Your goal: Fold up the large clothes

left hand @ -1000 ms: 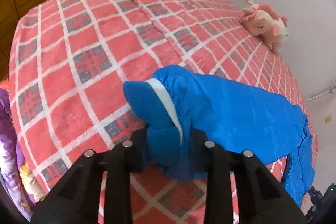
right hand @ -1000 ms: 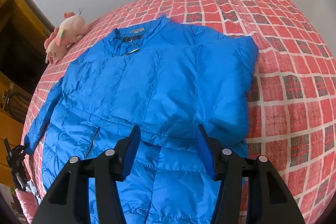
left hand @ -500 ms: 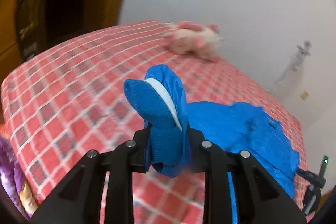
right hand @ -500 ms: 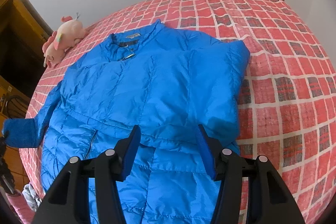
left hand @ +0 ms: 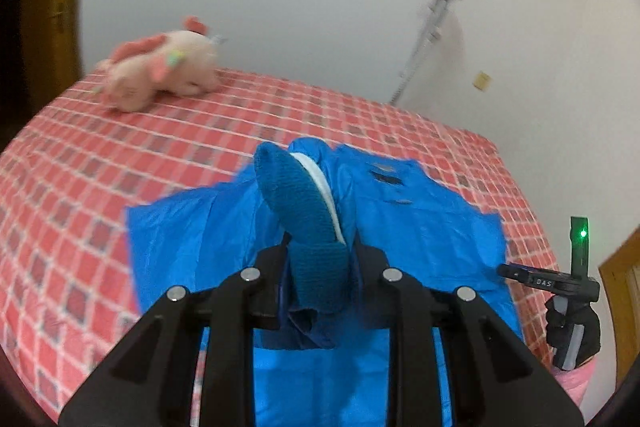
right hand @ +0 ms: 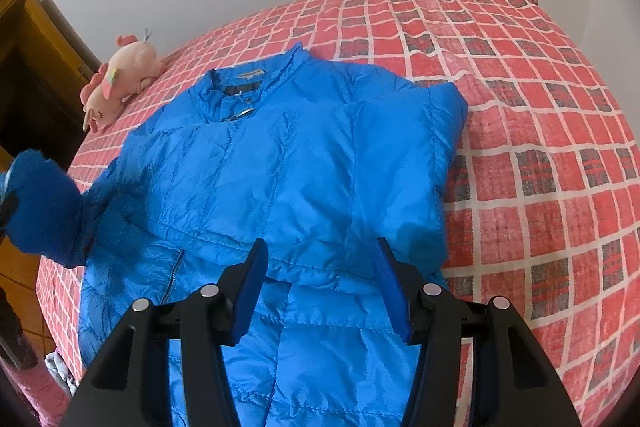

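Jacket (right hand: 288, 163) lies spread along the bed's (right hand: 540, 131) left edge; left gripper (left hand: 320, 259) clamped on the cuff (left hand: 308, 223) should lay the sleeve flat across the chest, right gripper (right hand: 320, 287) apart, empty.

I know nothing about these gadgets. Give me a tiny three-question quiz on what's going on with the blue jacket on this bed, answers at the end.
1. True or false: the left gripper is shut on the sleeve cuff of the blue jacket.
2. Which toy lies on the checked bedspread near the jacket's collar: A) a brown bear, B) a pink plush toy, C) a green frog?
3. Fill in: the right gripper hovers over the jacket with its jaws ____ and nothing between them.

Key: 1 true; 2 B; 3 open.
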A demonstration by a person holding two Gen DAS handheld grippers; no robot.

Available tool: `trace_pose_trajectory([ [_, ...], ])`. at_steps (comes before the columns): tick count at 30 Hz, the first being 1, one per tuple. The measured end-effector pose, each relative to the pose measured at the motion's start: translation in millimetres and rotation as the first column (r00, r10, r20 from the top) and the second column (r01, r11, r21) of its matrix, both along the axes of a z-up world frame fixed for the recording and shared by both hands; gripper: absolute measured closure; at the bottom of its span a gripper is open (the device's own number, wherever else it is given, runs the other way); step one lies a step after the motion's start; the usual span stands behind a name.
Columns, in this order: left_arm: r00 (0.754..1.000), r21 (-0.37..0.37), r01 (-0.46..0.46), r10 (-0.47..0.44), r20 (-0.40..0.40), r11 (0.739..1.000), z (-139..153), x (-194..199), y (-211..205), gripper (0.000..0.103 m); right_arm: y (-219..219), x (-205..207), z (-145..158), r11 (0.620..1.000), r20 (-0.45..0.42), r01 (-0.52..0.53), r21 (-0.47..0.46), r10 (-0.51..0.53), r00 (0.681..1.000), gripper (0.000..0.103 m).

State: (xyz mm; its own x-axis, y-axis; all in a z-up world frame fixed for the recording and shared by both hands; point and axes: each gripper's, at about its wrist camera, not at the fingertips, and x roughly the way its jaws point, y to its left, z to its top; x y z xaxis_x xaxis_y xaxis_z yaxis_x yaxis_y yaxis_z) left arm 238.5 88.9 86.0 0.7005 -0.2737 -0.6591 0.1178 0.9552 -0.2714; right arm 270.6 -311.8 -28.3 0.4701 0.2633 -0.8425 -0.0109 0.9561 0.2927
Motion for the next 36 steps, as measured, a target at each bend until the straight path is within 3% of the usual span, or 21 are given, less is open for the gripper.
trace_pose_trajectory([
  [7,0.991,0.032,0.086,-0.082,-0.11,0.996,-52.2,45.5,-57.3,0.08,-0.6,2.7,-4.1,1.0,-0.006,-0.009,-0.009,0.009,1.0,0.049],
  [9,0.98,0.025,0.122,-0.116,-0.159,0.992,-72.1,57.6,-69.3,0.076,0.0,3.9,-6.0,1.0,-0.012,-0.009,-0.01,0.009,1.0,0.049],
  [13,0.944,-0.064,0.195,-0.205,-0.26,0.979,-103.4,68.4,-77.1,0.067,1.3,7.5,-13.2,1.0,-0.029,-0.015,-0.018,0.015,0.999,0.049],
  [18,0.952,-0.097,0.252,-0.265,-0.15,0.963,-77.0,43.3,-66.0,0.045,0.2,10.4,-20.4,1.0,-0.044,-0.008,-0.029,0.007,0.999,0.049],
  [22,0.973,-0.019,0.202,-0.203,-0.108,0.979,-69.8,39.0,-47.4,0.044,2.1,13.1,-27.6,0.999,-0.061,-0.01,-0.037,0.008,0.998,0.049],
  [25,0.976,0.04,0.139,-0.13,-0.174,0.989,-93.6,52.4,-31.6,0.044,4.6,15.6,-35.2,0.998,-0.07,-0.015,-0.053,0.011,0.997,0.048],
  [27,0.966,0.03,0.125,-0.115,-0.233,0.992,-119.1,64.3,-23.2,0.045,6.3,16.7,-38.3,0.998,-0.071,-0.019,-0.063,0.015,0.997,0.047],
  [29,0.964,0.017,0.121,-0.114,-0.24,0.992,-133.5,69.9,-18.6,0.044,7.4,16.5,-38.8,0.997,-0.069,-0.023,-0.071,0.018,0.997,0.046],
  [33,0.97,-0.005,0.115,-0.113,-0.217,0.993,-122.9,65.6,-16.4,0.045,14.1,10.3,-23.4,0.997,-0.033,-0.041,-0.064,0.039,0.999,0.046],
  [36,0.98,-0.013,0.103,-0.104,-0.171,0.995,-103.6,56.4,-11.8,0.044,29.7,1.4,-2.9,0.994,0.014,-0.11,0.009,0.109,0.994,0.034],
])
